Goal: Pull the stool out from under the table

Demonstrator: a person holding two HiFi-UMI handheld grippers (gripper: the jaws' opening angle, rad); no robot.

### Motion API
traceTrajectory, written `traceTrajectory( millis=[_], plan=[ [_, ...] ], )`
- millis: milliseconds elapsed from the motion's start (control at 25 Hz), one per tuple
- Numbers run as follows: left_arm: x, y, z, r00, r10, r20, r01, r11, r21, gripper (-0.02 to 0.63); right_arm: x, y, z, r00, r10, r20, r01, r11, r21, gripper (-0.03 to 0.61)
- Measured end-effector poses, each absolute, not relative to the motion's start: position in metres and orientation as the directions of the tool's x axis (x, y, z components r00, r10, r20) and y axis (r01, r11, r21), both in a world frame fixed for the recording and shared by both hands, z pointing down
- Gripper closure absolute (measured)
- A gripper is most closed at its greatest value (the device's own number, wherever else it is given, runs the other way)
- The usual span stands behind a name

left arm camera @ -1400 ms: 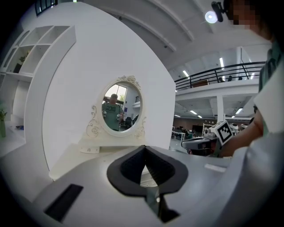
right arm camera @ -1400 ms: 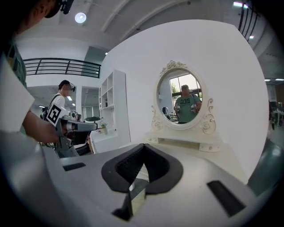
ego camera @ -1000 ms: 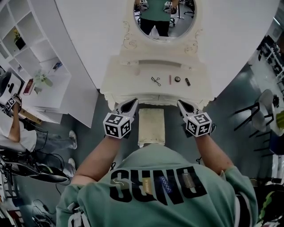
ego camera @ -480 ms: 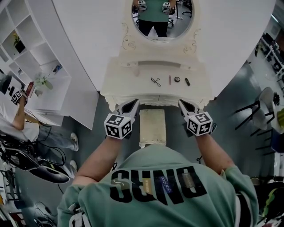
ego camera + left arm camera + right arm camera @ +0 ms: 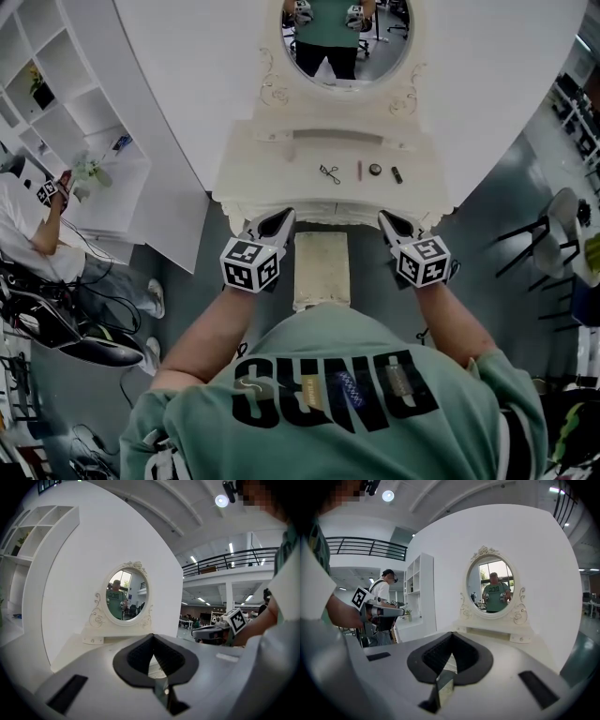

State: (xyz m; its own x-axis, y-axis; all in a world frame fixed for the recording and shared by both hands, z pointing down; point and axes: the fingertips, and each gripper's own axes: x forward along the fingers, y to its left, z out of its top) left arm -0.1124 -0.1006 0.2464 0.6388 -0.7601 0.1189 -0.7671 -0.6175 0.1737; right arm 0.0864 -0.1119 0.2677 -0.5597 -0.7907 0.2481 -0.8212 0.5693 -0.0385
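The stool [image 5: 322, 267] has a cream cushion, and its far end is tucked under the white dressing table [image 5: 253, 159]. My left gripper [image 5: 284, 217] hangs shut and holds nothing, just left of the stool at the table's front edge. My right gripper [image 5: 384, 217] is shut and holds nothing too, just right of the stool. Neither touches the stool. In the left gripper view the shut jaws [image 5: 152, 637] point level at the oval mirror [image 5: 125, 597]. In the right gripper view the shut jaws [image 5: 452, 634] face the same mirror [image 5: 494, 590]. The stool's legs are hidden.
On the tabletop lie glasses [image 5: 329, 172], a red pen [image 5: 359, 170], a small round item [image 5: 375, 168] and a dark stick [image 5: 397, 173]. A white shelf unit [image 5: 84, 141] stands at the left, with another person [image 5: 37, 234] beside it. Dark chairs [image 5: 539, 234] stand at the right.
Both grippers stay where they were, shut. The person at the left edge has shifted their arm and body a little.
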Motion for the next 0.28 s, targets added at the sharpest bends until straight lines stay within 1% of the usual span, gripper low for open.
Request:
traceTrajectory(
  millis=[280],
  plan=[
    [-0.1082, -0.0983, 0.2420, 0.644, -0.756, 0.115, -0.763, -0.624, 0.171, 0.606, 0.0875, -0.1111, 0.2649, -0.564, -0.788, 0.245, -0.818, 0.575, -0.035, 0.584]
  ],
)
